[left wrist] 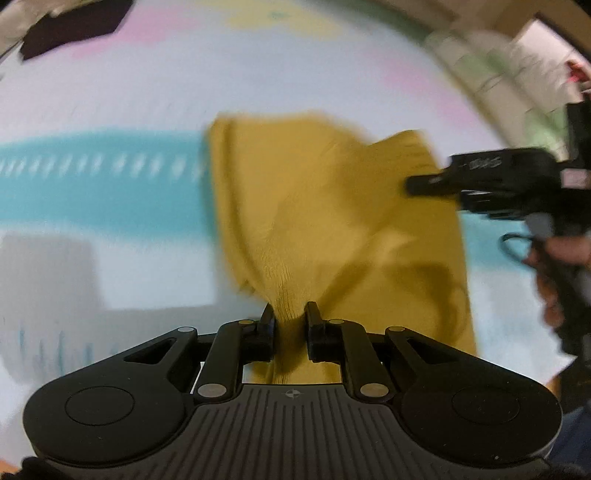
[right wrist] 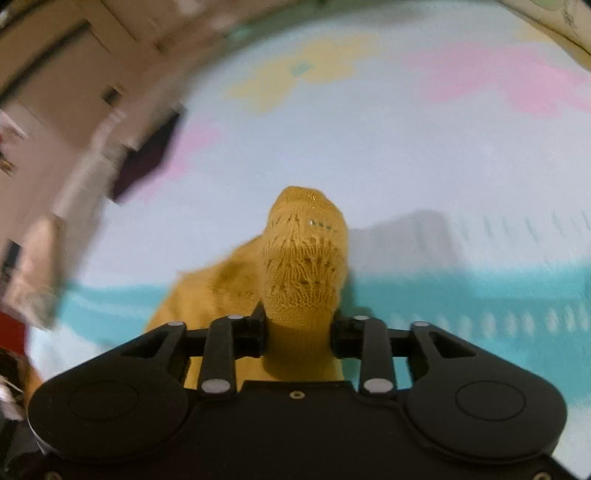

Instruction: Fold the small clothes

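Note:
A mustard-yellow knitted garment [left wrist: 325, 206] hangs stretched between both grippers above a pale patterned bed sheet [left wrist: 147, 92]. My left gripper [left wrist: 290, 314] is shut on one bunched corner of it. My right gripper [right wrist: 297, 317] is shut on another bunched part [right wrist: 306, 258], which sticks up past the fingers. The right gripper also shows in the left wrist view [left wrist: 480, 181] at the garment's far right edge. Both views are motion-blurred.
The sheet has a teal stripe [left wrist: 92, 184], pink patches [right wrist: 498, 77] and a yellow patch [right wrist: 306, 70]. A dark garment [left wrist: 70, 29] lies at the far left of the bed and shows in the right wrist view [right wrist: 147, 158] too. Room walls and furniture [right wrist: 55, 92] lie beyond the bed edge.

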`<state>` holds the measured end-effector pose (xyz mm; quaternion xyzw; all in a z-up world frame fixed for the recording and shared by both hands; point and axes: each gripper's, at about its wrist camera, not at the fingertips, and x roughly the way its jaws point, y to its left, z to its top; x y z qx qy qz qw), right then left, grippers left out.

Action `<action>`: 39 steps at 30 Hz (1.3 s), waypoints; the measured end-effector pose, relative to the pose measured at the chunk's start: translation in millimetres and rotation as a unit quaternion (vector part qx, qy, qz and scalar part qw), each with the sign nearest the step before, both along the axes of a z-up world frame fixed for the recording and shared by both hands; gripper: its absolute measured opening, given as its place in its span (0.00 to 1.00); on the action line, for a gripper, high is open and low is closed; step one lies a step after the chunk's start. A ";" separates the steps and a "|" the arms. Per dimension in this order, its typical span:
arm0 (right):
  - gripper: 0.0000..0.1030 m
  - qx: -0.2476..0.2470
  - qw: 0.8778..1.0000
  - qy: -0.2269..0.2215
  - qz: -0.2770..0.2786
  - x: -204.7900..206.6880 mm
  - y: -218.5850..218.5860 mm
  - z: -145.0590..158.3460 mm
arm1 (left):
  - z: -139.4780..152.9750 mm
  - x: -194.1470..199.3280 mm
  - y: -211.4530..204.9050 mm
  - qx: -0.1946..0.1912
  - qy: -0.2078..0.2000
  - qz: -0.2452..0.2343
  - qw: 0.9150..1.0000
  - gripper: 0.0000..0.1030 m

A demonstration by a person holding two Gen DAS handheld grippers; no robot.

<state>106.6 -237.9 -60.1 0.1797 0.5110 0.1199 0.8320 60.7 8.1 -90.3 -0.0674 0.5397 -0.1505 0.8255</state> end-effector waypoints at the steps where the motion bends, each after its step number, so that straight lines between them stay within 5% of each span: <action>1: 0.54 -0.023 0.999 0.016 -0.015 1.4 -2.3 -11.5 | -1.7 -3.5 0.6 0.000 -0.015 -0.003 1.000 0.18; 2: 0.66 -0.041 0.999 0.021 -0.028 1.9 -5.7 -19.4 | 2.1 -5.5 -1.4 0.010 -0.023 -0.015 1.000 0.18; 3: 0.68 -0.041 0.998 0.019 -0.037 2.1 -9.6 -22.9 | 7.1 -5.7 -3.7 0.019 -0.027 -0.028 0.999 0.18; 10: 0.68 -0.031 0.997 -0.056 -0.051 -3.9 -14.7 21.4 | 51.9 0.4 -7.7 0.058 -0.132 -0.020 0.989 0.18; 15: 0.64 -0.101 0.991 -0.079 -0.043 -1.1 -2.9 22.6 | 48.8 34.6 -24.5 0.068 -0.130 -0.002 0.989 0.18; 19: 0.61 -0.080 0.994 -0.045 -0.064 20.6 -13.0 2.0 | 31.5 66.5 -37.8 0.059 -0.111 0.001 0.992 0.18; 24: 0.63 -0.092 0.994 -0.008 -0.063 41.0 -18.9 -29.3 | 2.0 77.3 -38.0 0.094 -0.090 0.027 0.991 0.21; 32: 0.72 -0.089 0.993 -0.023 -0.069 45.4 -27.6 -22.1 | 24.0 63.5 -30.1 0.083 -0.104 0.050 0.990 0.23; 39: 0.98 -0.117 0.985 -0.115 -0.059 -13.5 -9.5 39.4 | 59.7 24.7 -16.2 0.062 -0.165 0.066 0.982 0.52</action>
